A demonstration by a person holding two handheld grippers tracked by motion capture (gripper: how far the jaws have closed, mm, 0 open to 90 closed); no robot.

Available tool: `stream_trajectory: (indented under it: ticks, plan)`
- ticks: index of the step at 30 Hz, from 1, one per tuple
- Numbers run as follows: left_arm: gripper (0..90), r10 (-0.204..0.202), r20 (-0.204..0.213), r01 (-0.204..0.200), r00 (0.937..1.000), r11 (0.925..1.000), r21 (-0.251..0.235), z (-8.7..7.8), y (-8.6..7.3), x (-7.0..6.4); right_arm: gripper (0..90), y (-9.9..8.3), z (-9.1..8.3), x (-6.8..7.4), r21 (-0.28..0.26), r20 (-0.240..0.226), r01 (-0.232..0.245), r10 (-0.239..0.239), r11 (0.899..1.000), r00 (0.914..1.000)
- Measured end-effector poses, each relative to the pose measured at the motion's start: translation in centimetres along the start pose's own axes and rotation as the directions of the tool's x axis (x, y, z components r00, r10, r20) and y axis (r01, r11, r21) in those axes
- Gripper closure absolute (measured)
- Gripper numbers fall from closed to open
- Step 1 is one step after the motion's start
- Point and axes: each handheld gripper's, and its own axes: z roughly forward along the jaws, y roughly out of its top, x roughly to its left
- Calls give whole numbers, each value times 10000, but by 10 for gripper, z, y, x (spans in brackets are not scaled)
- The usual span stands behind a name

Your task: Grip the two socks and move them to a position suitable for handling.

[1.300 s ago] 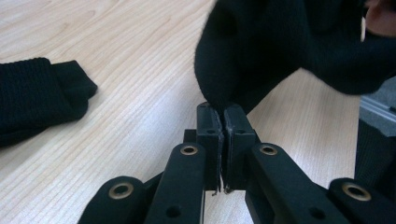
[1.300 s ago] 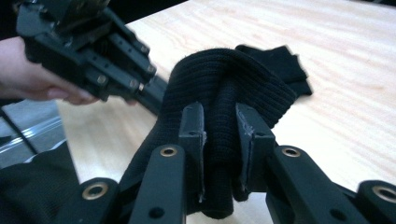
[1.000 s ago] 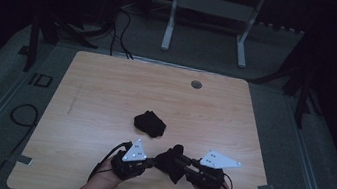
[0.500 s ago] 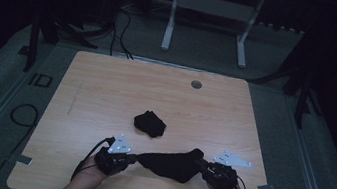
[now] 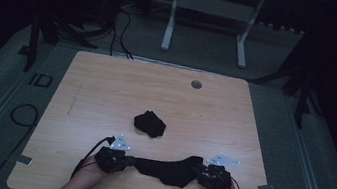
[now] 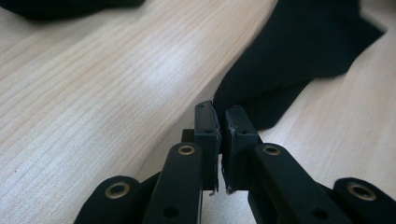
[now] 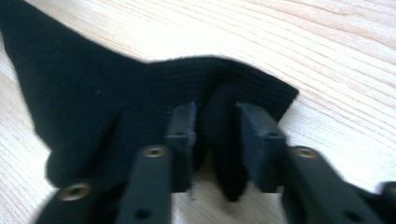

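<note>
Two grippers, left gripper [image 5: 118,160] and right gripper [image 5: 207,173], have fingers clamped on a black sock [image 5: 167,171] stretched along the table [image 5: 106,90] front; keep tension even, lay it flat.

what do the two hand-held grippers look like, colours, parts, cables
Both are black. The left hand-held gripper and right hand-held gripper each carry a pale grey three-cornered plate on top, and a black cable trails from each. In the gripper views the jaws are blocky black bars on linkage arms with brass-coloured rivets. The forearms are bare, with no sleeves in sight.
</note>
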Motion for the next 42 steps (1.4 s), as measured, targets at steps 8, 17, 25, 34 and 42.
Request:
stream_trajectory:
  ticks: [8, 17, 25, 34, 42]
  plan:
    - [536, 65, -1576, -166, 9875, 9979, -626, -19, 11, 0, 518, 7, -16, -9, -519, -125, -440, 434, 9977, 9990]
    - [855, 833, -528, -846, 9951, 9962, -227, -2, 16, -23, 900, 19, -23, -7, -548, 270, 1083, -1069, 9926, 9939]
    - [883, 846, -803, -803, 9932, 9952, 555, 22, 12, -11, 896, 9, 0, -14, 282, 325, 1124, -1133, 9933, 9930]
    - [883, 509, -800, -473, 9955, 9978, 462, 22, 7, -3, 893, -5, -9, -17, 334, 193, 824, -831, 9960, 9964]
    - [884, 461, -426, -448, 9980, 9985, 312, 13, -10, -17, 882, -26, -26, -11, 281, -103, 664, -662, 9974, 9978]
